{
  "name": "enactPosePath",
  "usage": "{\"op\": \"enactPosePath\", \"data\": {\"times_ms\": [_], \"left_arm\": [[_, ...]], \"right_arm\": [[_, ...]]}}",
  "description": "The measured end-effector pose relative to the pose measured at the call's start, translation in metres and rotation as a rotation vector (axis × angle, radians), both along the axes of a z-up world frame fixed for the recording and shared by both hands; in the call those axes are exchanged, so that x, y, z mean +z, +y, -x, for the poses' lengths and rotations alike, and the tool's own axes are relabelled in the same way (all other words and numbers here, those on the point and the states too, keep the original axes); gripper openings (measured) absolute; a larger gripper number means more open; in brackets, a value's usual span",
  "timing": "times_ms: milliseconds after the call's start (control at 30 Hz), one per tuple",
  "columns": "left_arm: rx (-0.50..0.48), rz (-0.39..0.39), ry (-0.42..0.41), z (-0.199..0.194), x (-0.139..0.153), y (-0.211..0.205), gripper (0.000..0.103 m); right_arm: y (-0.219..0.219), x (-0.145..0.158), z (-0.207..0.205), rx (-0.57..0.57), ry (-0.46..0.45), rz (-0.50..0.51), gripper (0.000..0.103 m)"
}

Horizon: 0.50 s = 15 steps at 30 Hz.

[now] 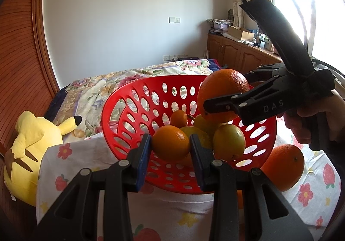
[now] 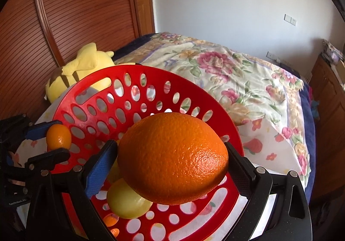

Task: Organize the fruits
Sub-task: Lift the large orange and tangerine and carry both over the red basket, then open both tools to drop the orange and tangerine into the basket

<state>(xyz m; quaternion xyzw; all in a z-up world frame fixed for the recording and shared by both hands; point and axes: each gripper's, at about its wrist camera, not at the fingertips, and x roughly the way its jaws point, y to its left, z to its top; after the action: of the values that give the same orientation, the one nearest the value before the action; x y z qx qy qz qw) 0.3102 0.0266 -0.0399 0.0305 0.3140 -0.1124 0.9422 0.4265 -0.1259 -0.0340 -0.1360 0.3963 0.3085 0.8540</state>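
Now left gripper (image 1: 170, 146) clamps a small orange (image 1: 171, 142) — right gripper (image 2: 172, 163) grips big orange (image 2: 172, 164) above basket rim (image 2: 92, 77).

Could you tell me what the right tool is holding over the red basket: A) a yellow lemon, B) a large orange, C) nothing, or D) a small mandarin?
B: the right tool grips a large orange between its pads above the red basket, while the left tool holds the small mandarin.
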Motion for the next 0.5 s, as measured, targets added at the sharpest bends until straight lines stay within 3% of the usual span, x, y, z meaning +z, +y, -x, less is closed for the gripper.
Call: {"op": "enactPosePath", "data": {"times_ms": [200, 500], "left_arm": [[0.005, -0.003, 0.005, -0.002, 0.0, 0.001, 0.035], [0.021, 0.001, 0.019, -0.007, -0.002, 0.002, 0.035]], "right_arm": [[-0.005, 0.003, -0.004, -0.027, 0.031, -0.057, 0.098], [-0.017, 0.019, -0.001, -0.045, -0.002, -0.1, 0.098]]}}
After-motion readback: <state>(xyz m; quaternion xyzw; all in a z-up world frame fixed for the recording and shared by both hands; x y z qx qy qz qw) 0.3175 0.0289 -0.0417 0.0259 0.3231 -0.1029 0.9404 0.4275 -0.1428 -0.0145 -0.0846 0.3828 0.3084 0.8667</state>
